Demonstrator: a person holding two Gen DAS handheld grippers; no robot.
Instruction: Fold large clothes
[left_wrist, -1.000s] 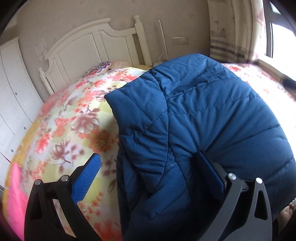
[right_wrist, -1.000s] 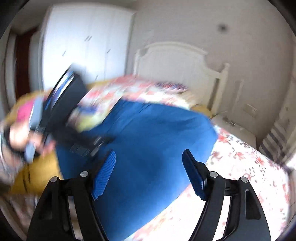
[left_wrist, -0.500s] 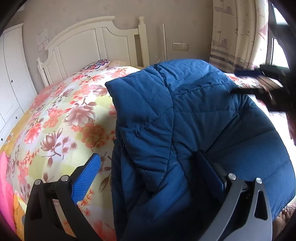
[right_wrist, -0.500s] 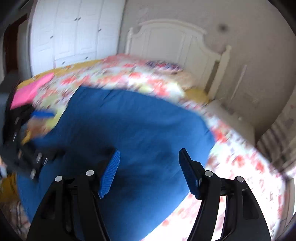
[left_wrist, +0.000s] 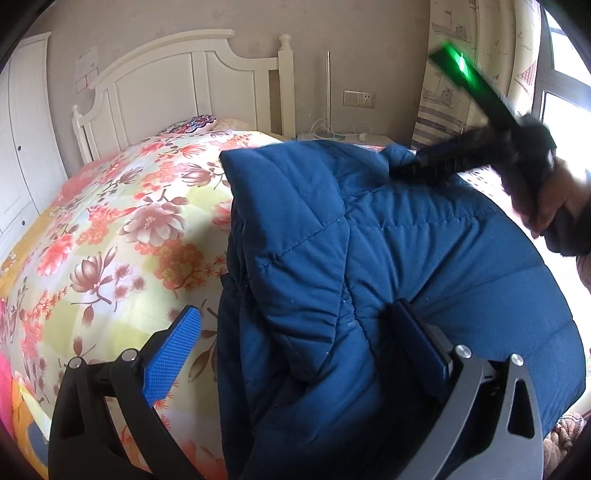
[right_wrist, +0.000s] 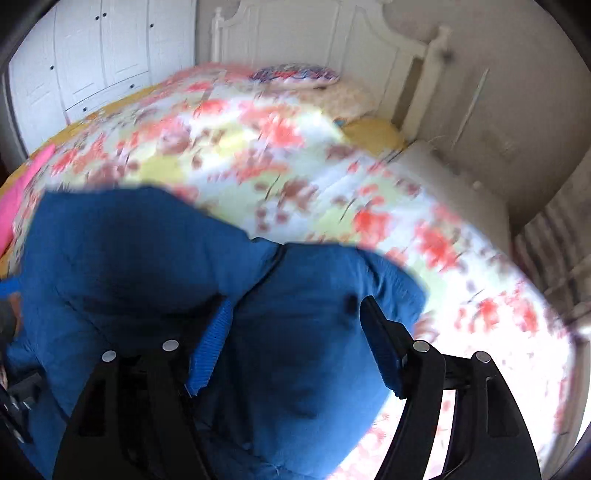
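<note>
Right gripper (right_wrist: 295, 345) has swung across the floral quilt (left_wrist: 122, 229) to the far corner of the blue padded jacket (left_wrist: 369, 258), jaws just widening, padding between them, unpinched; left gripper (left_wrist: 295, 347) wide, astride the near folded edge; next fold likely

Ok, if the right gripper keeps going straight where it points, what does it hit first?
Most likely the blue jacket. The right gripper points down at its far corner, with blue fabric filling the gap between the open fingers. The floral quilt lies just beyond. The picture is blurred, so depth is uncertain.
</note>
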